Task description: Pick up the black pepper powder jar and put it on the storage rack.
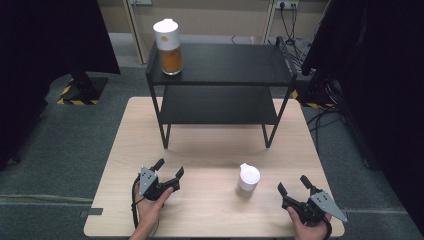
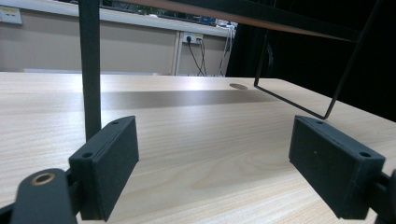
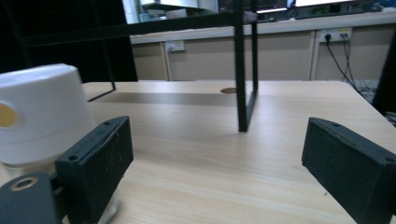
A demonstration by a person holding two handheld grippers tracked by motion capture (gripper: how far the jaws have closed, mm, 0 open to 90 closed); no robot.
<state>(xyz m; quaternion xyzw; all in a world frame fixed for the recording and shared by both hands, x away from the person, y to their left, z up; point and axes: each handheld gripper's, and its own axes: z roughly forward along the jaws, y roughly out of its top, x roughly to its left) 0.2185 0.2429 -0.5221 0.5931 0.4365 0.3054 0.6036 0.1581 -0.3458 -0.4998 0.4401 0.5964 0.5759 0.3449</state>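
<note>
- while both hands rest low at the near edge of the worktop [image 1: 210, 145], the left hand-held gripper [image 1: 167, 170] has its jaws spread wide with nothing between them, pointed toward the black shelf rack [image 1: 220, 75].
- the right hand-held gripper [image 1: 295, 186] is just as wide and empty; from its own view the small white-capped jar [image 3: 44, 114] sits just beside its left jaw, near but apart, so the jaws are not around it.
- that jar [image 1: 248, 181] stands upright on the worktop between the two grippers, nearer the right one, which makes the right hand the natural one to take it.
- a taller jar with a white lid and orange contents [image 1: 168, 47] stands on the rack's top shelf at its left end; the lower shelf looks bare.
- the small jar's body below the cap looks clear, though it is hard to tell what, if anything, it holds.
- the wide jaws suit a cap of that breadth: likely a ready stance for a reach.
</note>
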